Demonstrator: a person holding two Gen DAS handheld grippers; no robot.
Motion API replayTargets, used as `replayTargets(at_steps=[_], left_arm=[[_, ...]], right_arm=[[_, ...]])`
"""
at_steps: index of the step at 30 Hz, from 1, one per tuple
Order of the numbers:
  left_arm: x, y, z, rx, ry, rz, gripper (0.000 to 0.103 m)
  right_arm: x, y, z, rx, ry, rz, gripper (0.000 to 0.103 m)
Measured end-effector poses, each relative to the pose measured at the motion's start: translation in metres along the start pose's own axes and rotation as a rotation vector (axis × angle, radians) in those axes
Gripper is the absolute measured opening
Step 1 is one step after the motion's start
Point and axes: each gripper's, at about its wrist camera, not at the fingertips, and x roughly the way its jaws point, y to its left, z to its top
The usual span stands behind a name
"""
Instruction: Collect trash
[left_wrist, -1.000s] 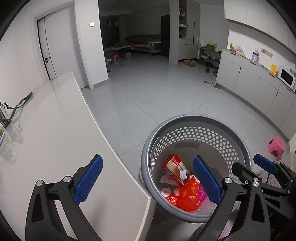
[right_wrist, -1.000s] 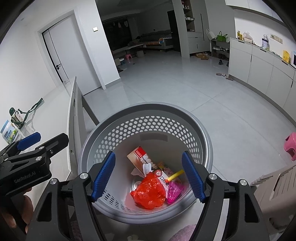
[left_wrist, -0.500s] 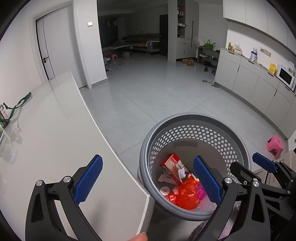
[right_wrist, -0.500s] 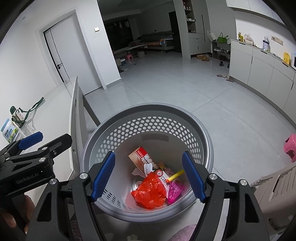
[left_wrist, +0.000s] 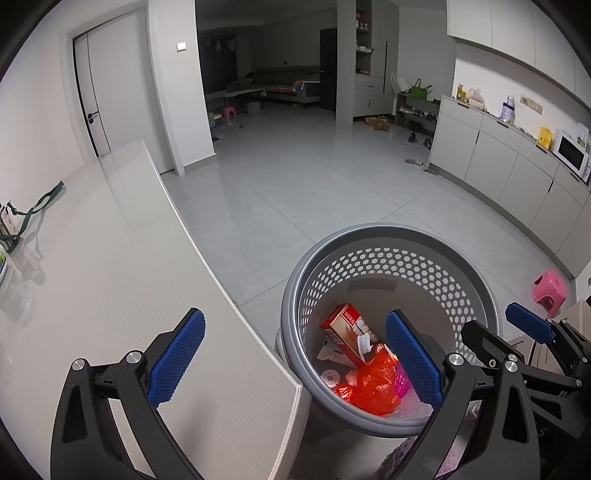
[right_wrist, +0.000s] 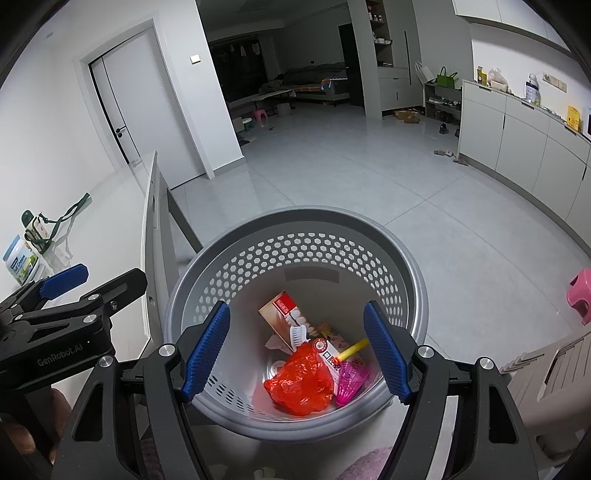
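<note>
A grey perforated basket (right_wrist: 295, 229) (left_wrist: 391, 236) stands on the floor beside the table's end. Inside lie a crumpled red plastic bag (right_wrist: 301, 380) (left_wrist: 373, 384), a red and white toothpaste box (right_wrist: 282, 314) (left_wrist: 341, 328), a pink shuttlecock (right_wrist: 349, 380) and a yellow tube (right_wrist: 354, 349). My right gripper (right_wrist: 295, 354) hangs above the basket, open, nothing between its blue pads. My left gripper (left_wrist: 295, 358) is open too, one finger over the table (left_wrist: 110, 266), the other over the basket. Each gripper shows at the edge of the other's view.
A bottle with a green strap (right_wrist: 35, 229) and a white tub (right_wrist: 20, 264) sit on the table's far left. A pink stool (left_wrist: 550, 288) stands on the tiled floor at right, white cabinets (left_wrist: 498, 162) behind it. A beige slatted piece (right_wrist: 554, 373) is at lower right.
The view has shifted only slightly. A fingertip that showed at the bottom edge of the left wrist view half a second ago is out of sight now. Both grippers stay open.
</note>
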Motion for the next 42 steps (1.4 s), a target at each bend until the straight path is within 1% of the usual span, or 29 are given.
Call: replayTargets(at_steps=[42], left_arm=[[-0.0011,0.0021,-0.0042,-0.018,-0.002,-0.001,0.096]], right_arm=[[-0.0009,0.0019,0.0005,-0.008,0.000,0.002,0.072]])
